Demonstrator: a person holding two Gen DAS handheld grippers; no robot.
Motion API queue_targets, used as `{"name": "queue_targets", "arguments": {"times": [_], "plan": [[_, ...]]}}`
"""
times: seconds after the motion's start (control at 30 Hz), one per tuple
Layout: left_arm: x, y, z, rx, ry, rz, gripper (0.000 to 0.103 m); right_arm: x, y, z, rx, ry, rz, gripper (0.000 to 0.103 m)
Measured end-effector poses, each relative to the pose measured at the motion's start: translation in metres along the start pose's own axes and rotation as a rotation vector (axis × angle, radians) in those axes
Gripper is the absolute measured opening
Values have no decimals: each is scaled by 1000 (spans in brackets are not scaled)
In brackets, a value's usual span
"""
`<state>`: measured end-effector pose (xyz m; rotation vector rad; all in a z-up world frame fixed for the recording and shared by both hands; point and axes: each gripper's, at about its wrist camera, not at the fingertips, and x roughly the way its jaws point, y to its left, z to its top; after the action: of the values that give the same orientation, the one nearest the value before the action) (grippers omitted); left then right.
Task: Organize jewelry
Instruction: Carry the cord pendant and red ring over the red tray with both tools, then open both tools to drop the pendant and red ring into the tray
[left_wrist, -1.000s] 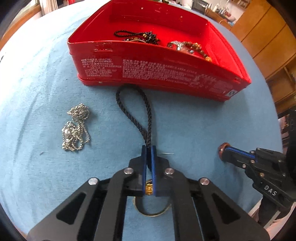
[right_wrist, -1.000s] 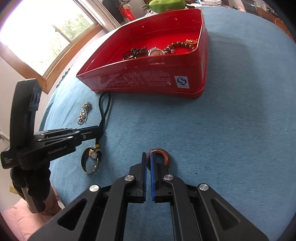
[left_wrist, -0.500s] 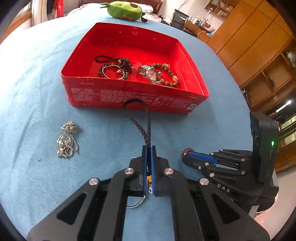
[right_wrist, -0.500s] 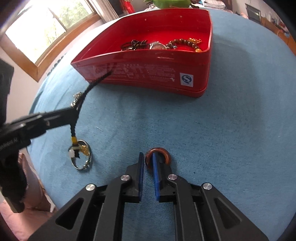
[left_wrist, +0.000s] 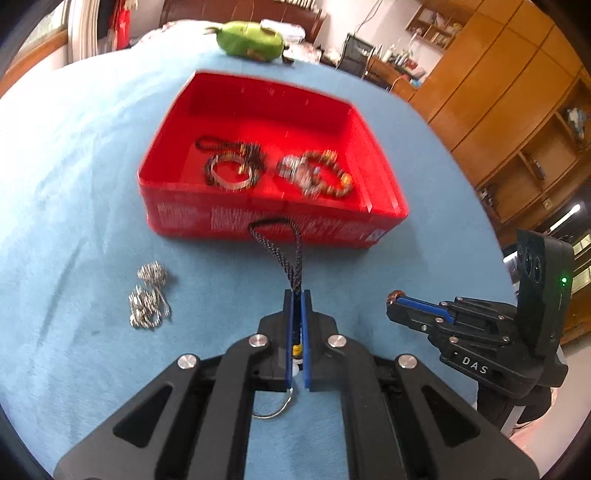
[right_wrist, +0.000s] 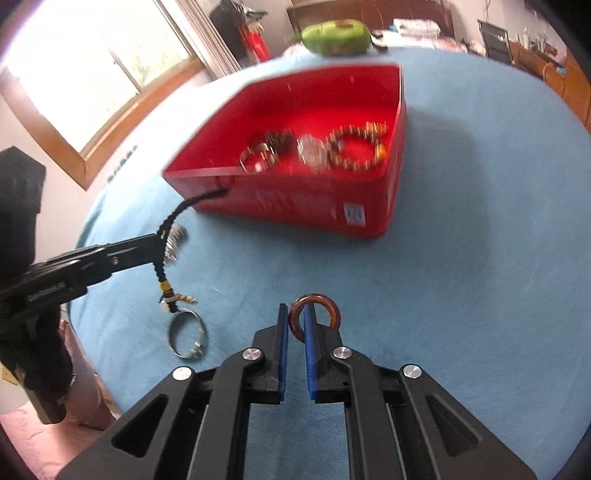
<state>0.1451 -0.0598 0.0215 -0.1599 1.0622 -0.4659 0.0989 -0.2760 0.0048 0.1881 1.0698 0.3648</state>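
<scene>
L gripper (left_wrist: 296, 295) jaws clamp cord (left_wrist: 284, 247), R gripper (right_wrist: 296, 314) jaws pinch ring (right_wrist: 314, 309); chain (left_wrist: 147, 301) left, red tin (left_wrist: 266, 225) ahead

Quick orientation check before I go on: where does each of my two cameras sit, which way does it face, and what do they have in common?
Left wrist: sits behind the left gripper, looking down along its fingers at the black cord it clamps, toward the red tin; the right gripper shows at the right edge.
Right wrist: sits behind the right gripper, looking down at the brown ring pinched between its fingers; the left gripper with its dangling cord shows at the left edge.
Shared: the red tin, the blue cloth, the silver chain, the green toy.
</scene>
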Motion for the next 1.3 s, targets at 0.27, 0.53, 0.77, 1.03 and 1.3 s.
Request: {"name": "queue_targets", "arguments": {"times": [0.27, 0.53, 0.77, 1.03, 1.3], "plan": [[-29, -15, 43, 33, -118, -3, 2, -26, 4, 50, -12, -95, 6, 8], [5, -7, 103, 18, -148, 74, 2, 15, -3, 110, 32, -55, -14, 8], [47, 17, 125, -10, -83, 174, 2, 41, -13, 126, 58, -30, -8, 8], [69, 26, 127, -6, -39, 247, 5, 50, -17, 129, 61, -25, -24, 15], [45, 16, 113, 13, -87, 259, 31, 22, -15, 120, 60, -94, -1, 16]]}}
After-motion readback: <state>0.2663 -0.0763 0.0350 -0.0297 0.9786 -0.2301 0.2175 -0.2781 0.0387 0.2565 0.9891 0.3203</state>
